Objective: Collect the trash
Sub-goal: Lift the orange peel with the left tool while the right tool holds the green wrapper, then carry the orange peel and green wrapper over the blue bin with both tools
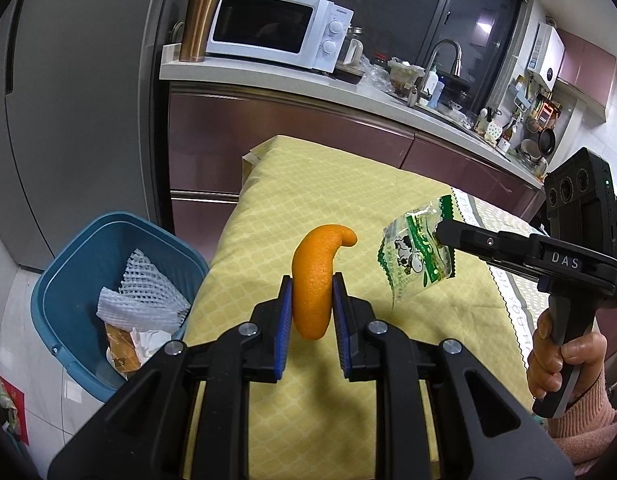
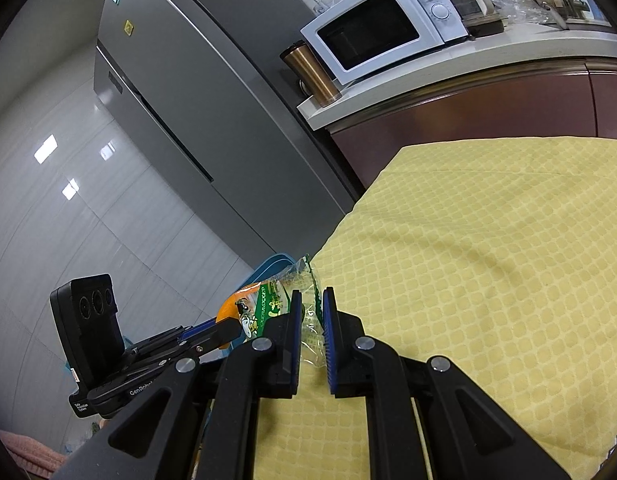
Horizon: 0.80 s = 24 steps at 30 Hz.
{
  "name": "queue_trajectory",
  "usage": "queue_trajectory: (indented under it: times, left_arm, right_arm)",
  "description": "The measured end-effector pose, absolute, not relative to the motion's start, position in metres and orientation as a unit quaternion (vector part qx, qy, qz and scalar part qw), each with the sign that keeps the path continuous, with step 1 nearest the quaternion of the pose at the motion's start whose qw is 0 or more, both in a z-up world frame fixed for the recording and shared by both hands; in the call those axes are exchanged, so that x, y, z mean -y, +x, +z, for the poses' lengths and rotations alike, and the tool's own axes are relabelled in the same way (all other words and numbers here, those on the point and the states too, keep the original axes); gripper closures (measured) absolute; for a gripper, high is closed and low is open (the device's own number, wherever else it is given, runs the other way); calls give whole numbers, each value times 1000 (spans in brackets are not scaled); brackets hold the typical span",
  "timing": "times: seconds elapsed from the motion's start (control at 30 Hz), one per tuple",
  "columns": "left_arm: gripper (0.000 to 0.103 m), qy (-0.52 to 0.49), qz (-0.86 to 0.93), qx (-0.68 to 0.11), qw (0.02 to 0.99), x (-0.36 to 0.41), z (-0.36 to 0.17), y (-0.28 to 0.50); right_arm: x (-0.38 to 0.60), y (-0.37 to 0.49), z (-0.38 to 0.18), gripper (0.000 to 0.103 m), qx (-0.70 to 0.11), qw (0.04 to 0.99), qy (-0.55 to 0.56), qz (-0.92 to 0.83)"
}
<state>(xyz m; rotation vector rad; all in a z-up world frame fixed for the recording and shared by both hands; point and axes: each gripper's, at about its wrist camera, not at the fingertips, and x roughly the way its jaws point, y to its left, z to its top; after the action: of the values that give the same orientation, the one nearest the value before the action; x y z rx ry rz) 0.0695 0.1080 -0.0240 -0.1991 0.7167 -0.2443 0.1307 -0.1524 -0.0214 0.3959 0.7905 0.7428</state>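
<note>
My left gripper is shut on a curved piece of orange peel, held above the yellow-clothed table. To its right, my right gripper is shut on a clear and green snack wrapper with a cow print, which hangs in the air over the cloth. In the right wrist view the wrapper sits pinched between the blue pads of my right gripper, and the left gripper shows at lower left with the orange peel. A blue bin stands on the floor left of the table.
The bin holds white foam netting and paper scraps. Behind the table runs a counter with a white microwave, a copper tumbler and a sink tap. A grey fridge stands at the left. A hand in a pink sleeve grips the right handle.
</note>
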Motion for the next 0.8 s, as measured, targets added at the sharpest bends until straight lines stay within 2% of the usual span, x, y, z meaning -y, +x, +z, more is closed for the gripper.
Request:
queue_trajectory:
  times: [0.8]
  left_arm:
    - [83, -107, -103, -346, 926, -122, -23, 66]
  right_arm:
    - [134, 131, -18, 94, -378, 833, 174, 365]
